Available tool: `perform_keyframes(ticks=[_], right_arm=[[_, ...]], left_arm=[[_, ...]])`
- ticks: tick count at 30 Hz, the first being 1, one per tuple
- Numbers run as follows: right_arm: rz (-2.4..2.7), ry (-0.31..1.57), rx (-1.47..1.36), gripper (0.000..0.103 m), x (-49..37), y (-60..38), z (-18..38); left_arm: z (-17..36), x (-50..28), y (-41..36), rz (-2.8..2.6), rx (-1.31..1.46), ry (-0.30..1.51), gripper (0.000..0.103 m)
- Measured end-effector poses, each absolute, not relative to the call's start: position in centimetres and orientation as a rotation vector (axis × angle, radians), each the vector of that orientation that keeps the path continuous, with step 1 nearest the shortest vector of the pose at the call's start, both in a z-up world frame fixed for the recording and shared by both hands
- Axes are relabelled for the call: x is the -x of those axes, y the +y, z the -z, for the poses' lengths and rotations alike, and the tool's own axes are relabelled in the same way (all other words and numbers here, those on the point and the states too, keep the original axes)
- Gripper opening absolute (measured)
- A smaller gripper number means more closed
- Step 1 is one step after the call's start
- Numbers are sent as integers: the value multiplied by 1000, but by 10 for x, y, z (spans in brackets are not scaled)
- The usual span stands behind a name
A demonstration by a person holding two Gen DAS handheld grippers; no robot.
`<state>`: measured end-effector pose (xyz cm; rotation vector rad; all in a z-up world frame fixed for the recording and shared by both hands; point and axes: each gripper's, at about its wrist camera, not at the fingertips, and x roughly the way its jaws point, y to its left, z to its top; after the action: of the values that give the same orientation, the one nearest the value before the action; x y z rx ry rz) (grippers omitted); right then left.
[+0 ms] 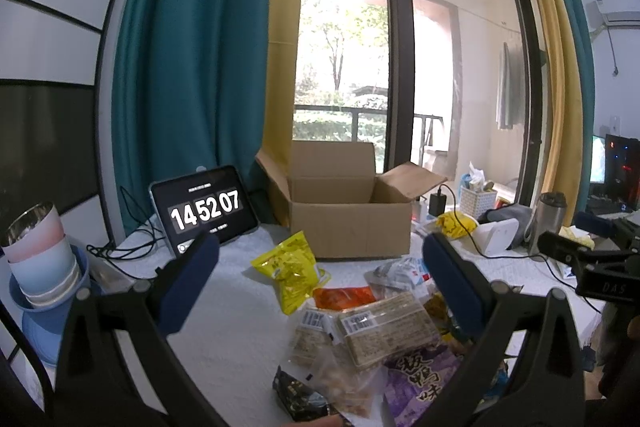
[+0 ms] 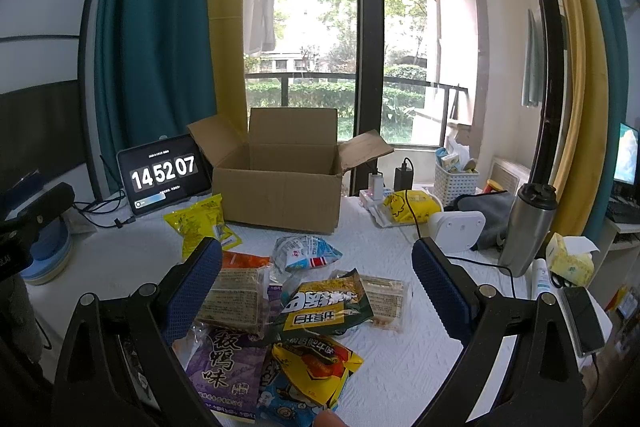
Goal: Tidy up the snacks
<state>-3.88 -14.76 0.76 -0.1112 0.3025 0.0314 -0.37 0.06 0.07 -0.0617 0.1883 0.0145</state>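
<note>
Both our left claw (image 1: 320, 287) and right claw (image 2: 316, 287) gape wide and empty above the snack pile (image 2: 288, 311), with the cardboard box (image 2: 280, 195) open beyond.

Black gripper (image 1: 320, 283) frames, blue ribbed pads (image 2: 192, 291) (silver pivot screws)

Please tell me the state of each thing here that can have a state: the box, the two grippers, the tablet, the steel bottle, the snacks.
cardboard box: flaps open, upright
left gripper: open, holding nothing
right gripper: open, holding nothing
tablet: switched on, showing a clock
steel bottle: upright, lid on
snack packets: sealed, piled on the table outside the box
</note>
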Motion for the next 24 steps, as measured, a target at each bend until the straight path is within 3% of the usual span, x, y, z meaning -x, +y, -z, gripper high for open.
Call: perform_keyframes(ticks=[24], right_arm=[[-32,314,109,98,39,-148,-4]], left_arm=[[-1,3,1,-13,60,189,103]])
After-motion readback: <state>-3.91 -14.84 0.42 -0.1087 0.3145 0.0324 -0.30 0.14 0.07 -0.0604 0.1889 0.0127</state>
